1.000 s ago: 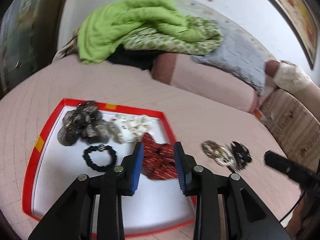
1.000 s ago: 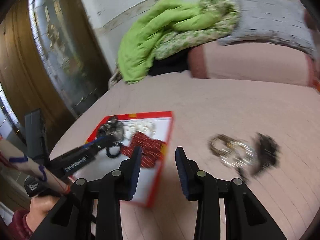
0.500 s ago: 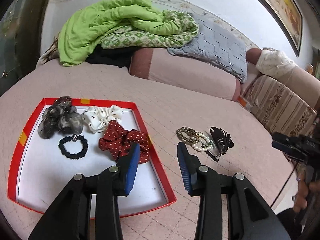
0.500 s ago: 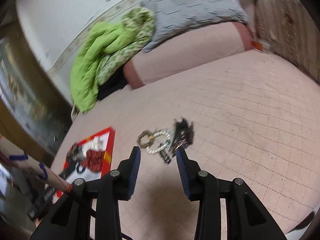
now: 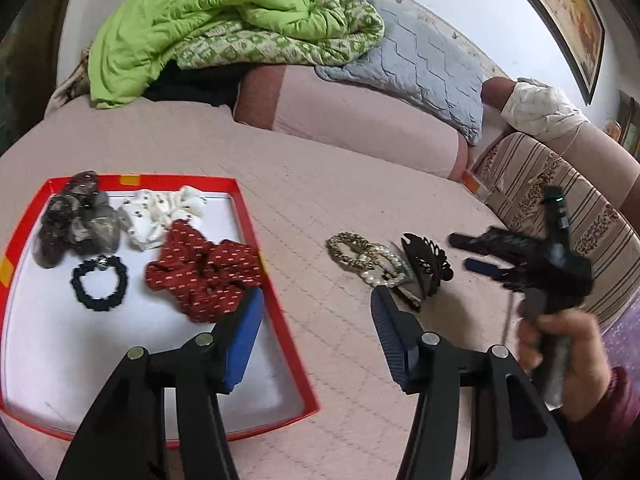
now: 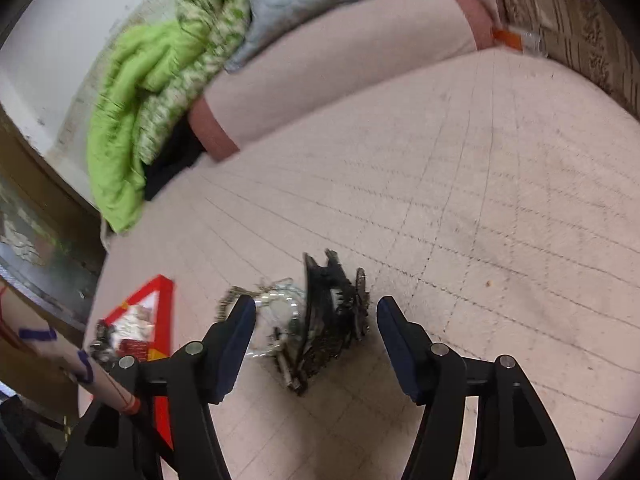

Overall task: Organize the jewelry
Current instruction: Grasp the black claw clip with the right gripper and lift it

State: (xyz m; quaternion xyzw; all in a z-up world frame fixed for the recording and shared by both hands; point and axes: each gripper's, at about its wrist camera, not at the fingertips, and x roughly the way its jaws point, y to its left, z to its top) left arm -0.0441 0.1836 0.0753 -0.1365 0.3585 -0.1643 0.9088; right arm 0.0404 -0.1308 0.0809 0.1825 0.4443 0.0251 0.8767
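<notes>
A red-rimmed white tray (image 5: 276, 300) on the pink bed holds a red scrunchie (image 5: 204, 272), a white scrunchie (image 5: 164, 212), a grey scrunchie (image 5: 76, 220) and a black hair tie (image 5: 100, 284). Right of the tray lie a gold bracelet (image 5: 346, 246), a pearl bracelet (image 5: 384, 270) and a black claw clip (image 5: 426, 266). My left gripper (image 5: 316, 332) is open and empty over the tray's right rim. My right gripper (image 6: 316, 340) is open, with the claw clip (image 6: 332, 312) and bracelets (image 6: 276, 308) between its jaws, just ahead. It also shows in the left wrist view (image 5: 472, 254), right of the clip.
A green quilt (image 5: 208, 20) and grey pillow (image 5: 420, 68) lie on a pink bolster (image 5: 360, 120) at the back. A striped sofa (image 5: 560, 200) stands on the right. The tray corner (image 6: 160, 304) shows in the right wrist view.
Both grippers have opened wider. My right gripper has moved in close to the clip and bracelets. My left gripper has pulled back from the red scrunchie, which stays in the tray.
</notes>
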